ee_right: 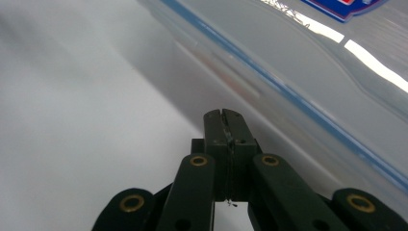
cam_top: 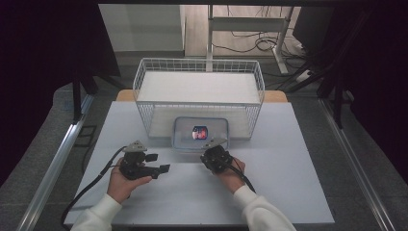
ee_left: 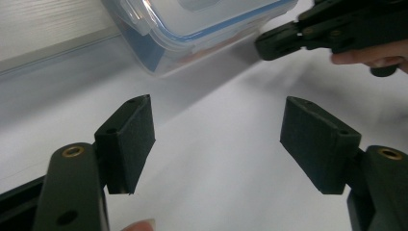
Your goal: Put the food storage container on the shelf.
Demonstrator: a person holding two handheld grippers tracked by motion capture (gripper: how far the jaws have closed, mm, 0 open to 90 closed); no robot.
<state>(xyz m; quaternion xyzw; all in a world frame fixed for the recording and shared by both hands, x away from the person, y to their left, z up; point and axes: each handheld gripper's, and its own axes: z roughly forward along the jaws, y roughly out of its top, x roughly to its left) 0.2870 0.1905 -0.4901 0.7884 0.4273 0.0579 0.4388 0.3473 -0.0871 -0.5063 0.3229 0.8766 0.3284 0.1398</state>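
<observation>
The left gripper [cam_top: 160, 163] rests low over the table [cam_top: 288, 192], fingers [ee_left: 129, 139] spread and empty. The right gripper [cam_top: 215, 143], fingers pressed together on nothing, sits just beside the near wall of the clip-lid container [cam_top: 185, 129]. Beyond stands the wire basket [cam_top: 144, 77]. Risk: a closed-finger push could slide the container into the basket.

The high view looks down the table [cam_top: 288, 159]; both gripper views sit close, sharing the container [cam_top: 201, 133].
</observation>
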